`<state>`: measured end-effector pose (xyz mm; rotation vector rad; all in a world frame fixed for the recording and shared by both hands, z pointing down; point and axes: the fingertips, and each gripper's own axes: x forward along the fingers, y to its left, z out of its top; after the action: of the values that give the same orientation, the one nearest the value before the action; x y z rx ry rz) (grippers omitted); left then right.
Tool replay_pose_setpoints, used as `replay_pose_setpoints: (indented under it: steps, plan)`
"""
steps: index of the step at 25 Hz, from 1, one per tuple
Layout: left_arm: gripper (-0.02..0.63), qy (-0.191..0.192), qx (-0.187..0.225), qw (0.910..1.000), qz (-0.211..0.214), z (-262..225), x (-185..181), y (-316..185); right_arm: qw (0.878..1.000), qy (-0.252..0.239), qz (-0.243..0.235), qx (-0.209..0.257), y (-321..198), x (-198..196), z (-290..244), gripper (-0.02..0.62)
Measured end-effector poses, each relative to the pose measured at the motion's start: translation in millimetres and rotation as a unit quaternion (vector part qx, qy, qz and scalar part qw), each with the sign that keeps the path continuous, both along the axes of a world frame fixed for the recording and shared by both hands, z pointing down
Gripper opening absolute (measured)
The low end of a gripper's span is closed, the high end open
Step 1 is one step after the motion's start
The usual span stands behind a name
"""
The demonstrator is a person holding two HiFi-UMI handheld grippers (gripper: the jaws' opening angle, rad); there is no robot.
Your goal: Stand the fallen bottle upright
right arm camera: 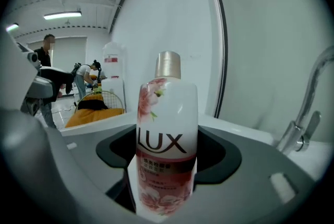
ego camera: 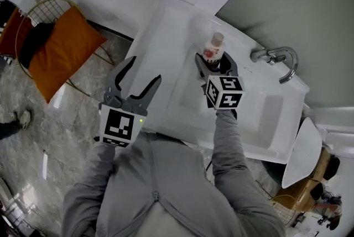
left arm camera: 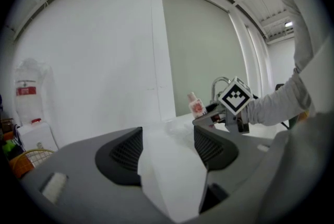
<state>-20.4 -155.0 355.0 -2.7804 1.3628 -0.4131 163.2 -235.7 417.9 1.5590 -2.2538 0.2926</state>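
Now your right gripper (ego camera: 213,60) is clamped on the bottle (right arm camera: 166,134), holding it upright near the faucet (ego camera: 275,57); your left gripper (ego camera: 145,69) has its jaws apart, empty.

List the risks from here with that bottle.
The right gripper clamps the LUX bottle low on its glossy body, so it may slip or tip on release. The faucet stands nearby; a swing that way could knock the bottle.

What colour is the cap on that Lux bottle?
Pale gold, slightly metallic cap atop the white-and-pink bottle; clearest in the right gripper view.
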Motion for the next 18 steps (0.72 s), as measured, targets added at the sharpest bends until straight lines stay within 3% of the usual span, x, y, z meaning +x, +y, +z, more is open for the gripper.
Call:
replay_pose_setpoints:
  steps: [10, 18]
  plan:
    - [0.337, -0.011, -0.004, 0.9979, -0.064, -1.8, -46.3, 15.0, 0.991, -0.059, -0.081, 0.084, -44.1, -91.9, -40.3, 0.325]
    - [0.337, -0.038, -0.028, 0.9915, -0.121, 2.4, -79.3, 31.1, 0.982, -0.097, -0.115, 0.111, -67.9, -144.5, -35.8, 0.327]
